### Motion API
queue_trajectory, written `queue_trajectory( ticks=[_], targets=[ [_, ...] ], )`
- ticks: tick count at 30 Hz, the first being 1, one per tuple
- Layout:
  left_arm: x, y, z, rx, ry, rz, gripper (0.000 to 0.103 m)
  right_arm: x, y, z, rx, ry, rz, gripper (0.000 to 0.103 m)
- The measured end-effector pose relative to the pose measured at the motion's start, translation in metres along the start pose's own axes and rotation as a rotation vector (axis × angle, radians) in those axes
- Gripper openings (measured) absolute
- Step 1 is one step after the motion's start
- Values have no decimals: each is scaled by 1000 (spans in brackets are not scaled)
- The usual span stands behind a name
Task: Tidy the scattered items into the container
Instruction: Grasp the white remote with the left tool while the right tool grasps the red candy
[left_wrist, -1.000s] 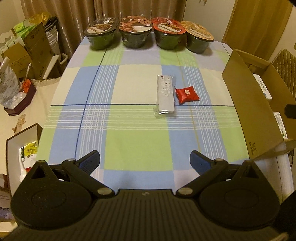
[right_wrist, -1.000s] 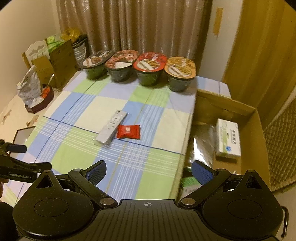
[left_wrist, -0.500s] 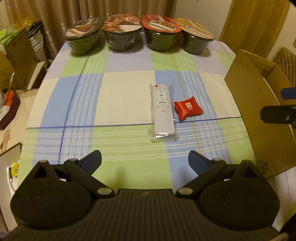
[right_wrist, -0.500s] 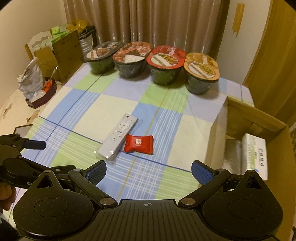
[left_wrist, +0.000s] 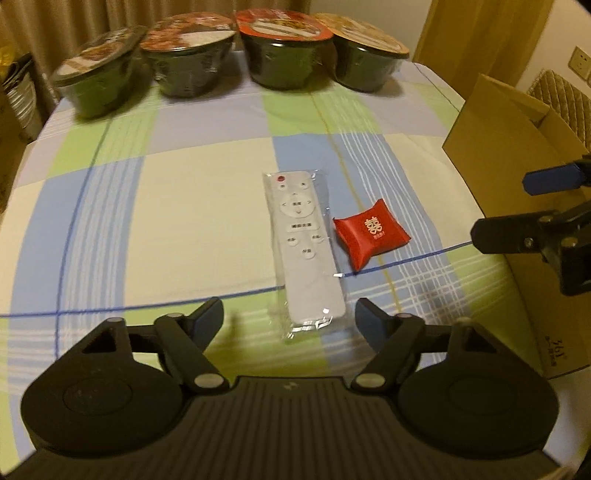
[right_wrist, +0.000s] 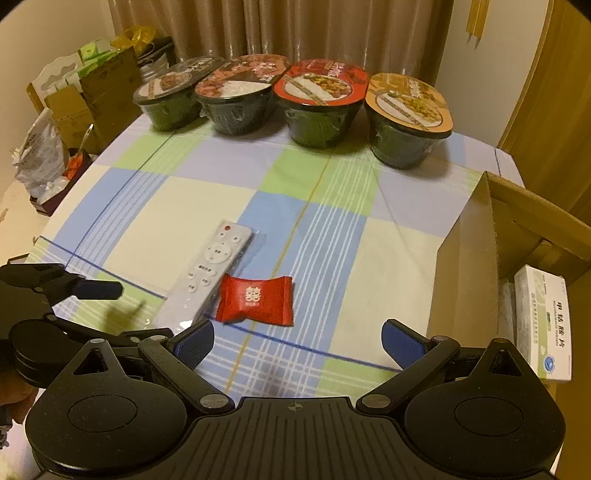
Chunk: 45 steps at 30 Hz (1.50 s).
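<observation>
Both grippers empty, fingers apart. Left gripper (left_wrist: 289, 314) faces remote (left_wrist: 303, 246) on tabletop (left_wrist: 177, 221); red packet (left_wrist: 370, 238) just beside it. I'd straddle the remote's narrow width, then carry to box (right_wrist: 476, 266).

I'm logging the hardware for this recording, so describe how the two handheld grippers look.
Both look alike. The left gripper and right gripper each have a matte black body with a ribbed centre panel, two round housings, and black linkage arms with silver pivot pins. Their fingers end in blue textured pads. A small crosshair mark sits on the body's front edge. No cables or sleeves are visible.
</observation>
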<state>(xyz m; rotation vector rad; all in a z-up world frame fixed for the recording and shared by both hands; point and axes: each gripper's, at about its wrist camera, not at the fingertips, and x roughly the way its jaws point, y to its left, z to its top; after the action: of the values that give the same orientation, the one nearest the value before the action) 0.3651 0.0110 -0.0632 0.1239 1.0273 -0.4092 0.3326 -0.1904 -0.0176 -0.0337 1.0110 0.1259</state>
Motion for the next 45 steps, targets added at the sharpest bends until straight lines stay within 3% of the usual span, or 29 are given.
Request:
queue_trajectory(
  ticks=[6, 10, 12, 14, 25, 27, 29, 35, 41, 44, 45],
  targets=[
    [21, -7, 6, 17, 6, -35, 65, 16, -5, 3, 2, 14, 7, 102],
    [29, -8, 10, 35, 13, -21, 53, 25, -6, 4, -1, 22, 16, 102],
    [32, -5, 10, 36, 26, -17, 40, 29, -4, 6, -2, 25, 22, 102],
    [32, -1, 8, 38, 25, -7, 37, 32, -3, 7, -7, 25, 29, 102],
    [14, 28, -9, 18, -21, 66, 39, 79, 7, 3, -2, 45, 63, 101],
    [13, 30, -10, 17, -33, 74, 49, 88, 8, 3, -6, 45, 76, 85],
    [12, 30, -11, 5, -52, 83, 59, 95, 9, 1, -1, 39, 81, 84],
    [12, 30, -23, -63, -115, 93, 60, 102, 12, -2, -1, -7, 110, 85],
    [20, 18, -19, 66, -113, 127, 60, 104, 20, -2, -12, -25, 73, 85],
    [22, 21, -17, 69, -116, 126, 59, 103, 24, -2, -14, -15, 43, 84],
    [24, 23, -18, 62, -112, 121, 58, 102, 25, -2, -19, -14, 38, 80]
  ],
)
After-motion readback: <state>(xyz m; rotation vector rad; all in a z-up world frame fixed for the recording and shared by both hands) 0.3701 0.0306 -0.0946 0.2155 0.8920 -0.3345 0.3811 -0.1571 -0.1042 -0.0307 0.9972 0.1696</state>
